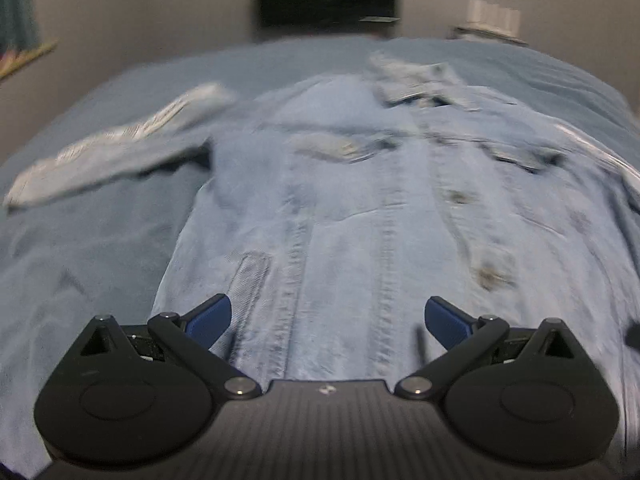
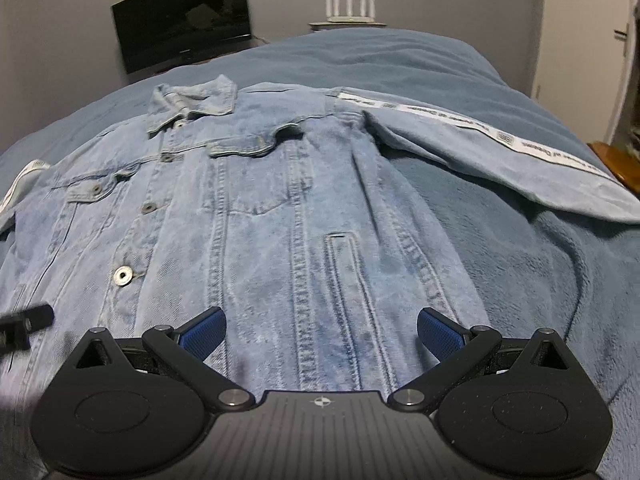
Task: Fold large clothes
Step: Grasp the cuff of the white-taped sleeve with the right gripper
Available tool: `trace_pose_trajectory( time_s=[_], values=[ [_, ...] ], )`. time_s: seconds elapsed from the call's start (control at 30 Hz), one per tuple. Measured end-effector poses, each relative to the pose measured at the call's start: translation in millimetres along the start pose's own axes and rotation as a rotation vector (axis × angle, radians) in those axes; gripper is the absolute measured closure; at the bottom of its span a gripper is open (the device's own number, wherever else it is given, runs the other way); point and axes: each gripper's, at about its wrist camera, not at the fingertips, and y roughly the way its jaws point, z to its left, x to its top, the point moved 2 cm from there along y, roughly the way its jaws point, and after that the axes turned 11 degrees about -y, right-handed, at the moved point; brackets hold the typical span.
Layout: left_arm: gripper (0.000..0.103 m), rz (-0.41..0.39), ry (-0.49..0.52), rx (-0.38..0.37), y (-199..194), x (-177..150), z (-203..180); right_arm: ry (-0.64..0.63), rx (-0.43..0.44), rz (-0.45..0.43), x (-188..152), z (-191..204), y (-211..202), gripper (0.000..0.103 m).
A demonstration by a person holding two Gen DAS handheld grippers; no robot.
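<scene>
A light blue denim jacket (image 1: 360,208) (image 2: 260,208) lies flat, front side up and buttoned, on a blue blanket (image 1: 80,264) (image 2: 560,280). Its collar (image 2: 192,100) points away from me. One sleeve with a white printed stripe (image 1: 120,148) spreads out to the left in the left wrist view, the other (image 2: 500,152) to the right in the right wrist view. My left gripper (image 1: 328,320) hovers open over the hem's left half. Open too, my right gripper (image 2: 320,328) sits over the hem's right half, near a welt pocket (image 2: 344,256). Neither holds any cloth.
A dark screen (image 2: 184,16) stands against the grey wall beyond the bed. A white router (image 2: 350,8) sits on a shelf beside it. A white door (image 2: 592,48) is at the right. A black part of the other gripper (image 2: 24,320) shows at the left edge.
</scene>
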Motion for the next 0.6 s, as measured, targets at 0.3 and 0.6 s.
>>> trace_pose_trajectory(
  time_s=[0.3, 0.6],
  values=[
    [0.000, 0.012, -0.032, -0.037, 19.9, -3.2, 15.2, 0.113, -0.127, -0.096, 44.3, -59.7, 5.8, 0.000],
    [0.000, 0.019, 0.003, -0.010, 32.7, -13.6, 9.3, 0.570, -0.217, -0.106, 32.1, -207.4, 38.3, 0.000]
  ],
)
